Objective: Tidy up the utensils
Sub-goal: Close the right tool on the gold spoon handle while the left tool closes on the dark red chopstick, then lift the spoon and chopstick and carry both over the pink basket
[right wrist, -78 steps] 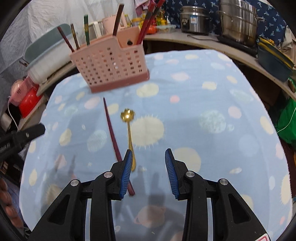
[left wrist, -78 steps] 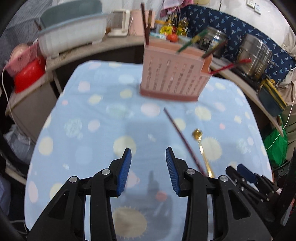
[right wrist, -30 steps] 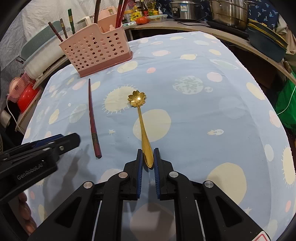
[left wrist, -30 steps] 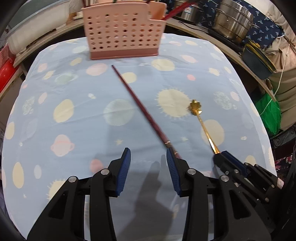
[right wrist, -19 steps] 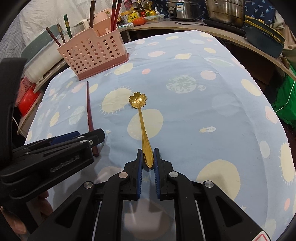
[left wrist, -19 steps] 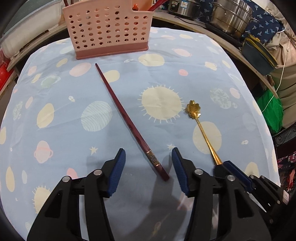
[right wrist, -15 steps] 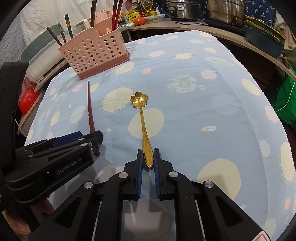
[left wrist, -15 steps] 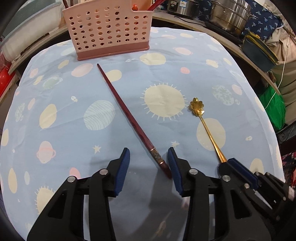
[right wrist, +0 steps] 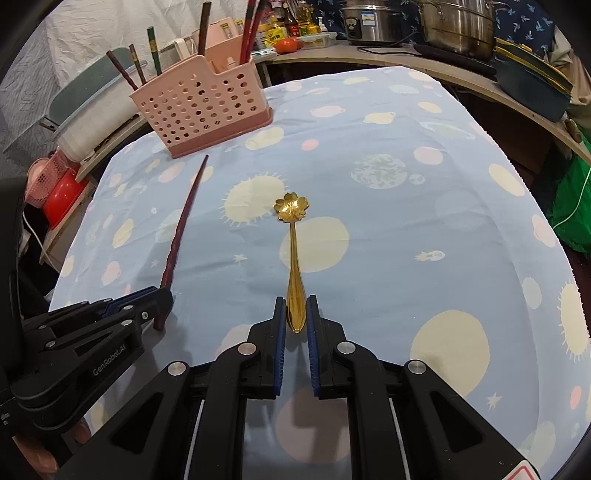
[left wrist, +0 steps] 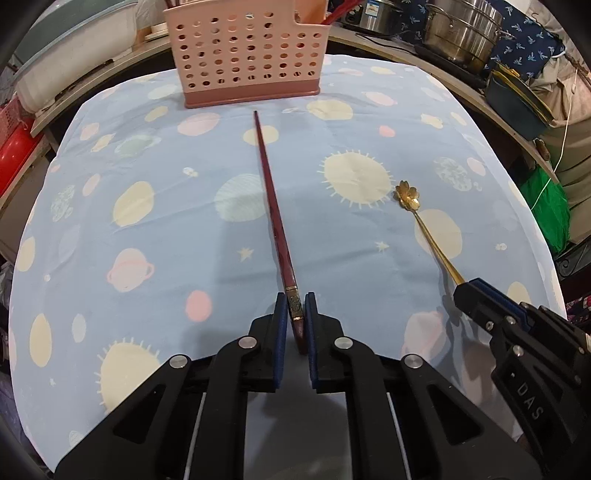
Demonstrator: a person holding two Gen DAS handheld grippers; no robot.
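Note:
A dark red chopstick (left wrist: 273,206) lies on the blue planet-print tablecloth (left wrist: 147,258), its thin tip toward the pink perforated utensil holder (left wrist: 247,55). My left gripper (left wrist: 295,306) is closing its jaws on the chopstick's thick end, and the blue pads press it on both sides. A gold flower-bowl spoon (right wrist: 293,251) lies to the right, and my right gripper (right wrist: 295,306) is shut on its handle end. In the right wrist view the left gripper (right wrist: 162,295) sits at lower left, over the chopstick (right wrist: 183,225). The holder (right wrist: 199,110) has several chopsticks standing in it.
Steel pots (left wrist: 461,33) and a dark tray (left wrist: 517,92) sit on the curved counter behind the table. A pale basin (left wrist: 74,48) and a red bowl (right wrist: 62,199) are at the left. A green bag (left wrist: 546,206) hangs off the right edge.
The left gripper moved over the chopstick's thick end and its jaws came together on it. The right gripper stayed still, shut on the spoon handle.

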